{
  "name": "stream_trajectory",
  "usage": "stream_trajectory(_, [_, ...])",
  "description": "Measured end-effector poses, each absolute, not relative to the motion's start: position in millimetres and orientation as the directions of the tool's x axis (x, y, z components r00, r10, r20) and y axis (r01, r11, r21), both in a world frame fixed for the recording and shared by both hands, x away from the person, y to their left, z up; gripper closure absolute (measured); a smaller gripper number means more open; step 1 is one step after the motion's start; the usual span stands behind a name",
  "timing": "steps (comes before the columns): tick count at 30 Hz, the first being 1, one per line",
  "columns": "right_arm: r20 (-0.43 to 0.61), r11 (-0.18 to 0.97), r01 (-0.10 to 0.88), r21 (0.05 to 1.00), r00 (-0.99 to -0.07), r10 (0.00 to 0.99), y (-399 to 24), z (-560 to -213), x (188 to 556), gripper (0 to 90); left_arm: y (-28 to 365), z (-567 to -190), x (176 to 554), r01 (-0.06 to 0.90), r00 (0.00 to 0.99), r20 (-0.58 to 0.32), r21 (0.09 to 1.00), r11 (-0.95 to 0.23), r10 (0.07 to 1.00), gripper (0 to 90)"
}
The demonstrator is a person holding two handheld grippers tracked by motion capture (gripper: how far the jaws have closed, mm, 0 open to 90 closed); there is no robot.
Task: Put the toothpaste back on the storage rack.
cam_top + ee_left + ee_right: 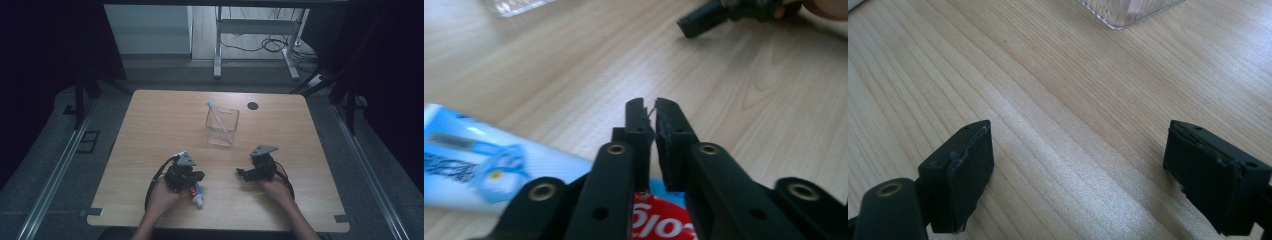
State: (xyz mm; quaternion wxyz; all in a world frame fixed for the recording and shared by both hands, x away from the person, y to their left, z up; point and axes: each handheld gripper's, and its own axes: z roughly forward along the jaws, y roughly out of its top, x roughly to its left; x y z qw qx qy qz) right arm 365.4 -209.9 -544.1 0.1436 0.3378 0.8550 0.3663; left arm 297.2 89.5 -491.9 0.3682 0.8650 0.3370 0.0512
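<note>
A dim room, dark curtains on both sides, and a pale wooden desk (150, 130) under the camera with grey floor around it. Near the desk's front edge, left of its middle, lies the toothpaste tube (198, 193), blue and white with a red patch, its long side running roughly front to back. In the left gripper view the tube (484, 165) stretches off to the left of the jaws, and its red printed part sits under the base of the jaws. The left gripper (186, 176) is right over that tube in the high view, held in the person's left hand (162, 196). Its jaws are pressed almost together, only a thin slit between the pads, and whether the pads pinch the tube cannot be told; the tips look bare against the wood.

Across to the right, near the front edge on the other side of the middle, the right gripper (244, 173) sits low over the desk in the right hand (276, 187), well apart from the tube. Its jaws stand wide, with only bare wood grain between the two black pads (970, 175).

Further back, around the centre of the desk, there is a clear plastic cup (222, 127) standing upright with a toothbrush (216, 114) leaning inside it, head up toward the far-left rim. Beyond that, near the far edge, is a small black round mark (253, 105).
</note>
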Motion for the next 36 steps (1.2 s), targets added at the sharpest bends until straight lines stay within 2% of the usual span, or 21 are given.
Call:
stream_trajectory(4, [0.002,0.503,0.472,0.723,-0.731,0.683,-209.9,-544.1,365.3,12.3,80.0,-496.7,293.4,0.556,0.777,-0.169,0.637,-0.534,0.607,89.0])
stream_trajectory(15, [0.002,0.504,0.472,0.723,-0.731,0.683,-209.9,-544.1,365.3,12.3,75.0,-509.1,287.8,0.589,0.769,-0.181,0.573,-0.57,0.613,88.9])
stream_trajectory(20, [0.002,0.503,0.472,0.724,-0.73,0.683,-209.9,-544.1,365.4,12.3,71.8,-508.3,281.5,0.566,0.78,-0.114,0.548,-0.616,0.616,88.5])
stream_trajectory(36, [0.002,0.503,0.473,0.723,-0.73,0.683,-209.9,-544.1,365.3,12.3,99.3,-507.9,278.9,0.592,0.762,-0.108,0.513,-0.621,0.638,86.6])
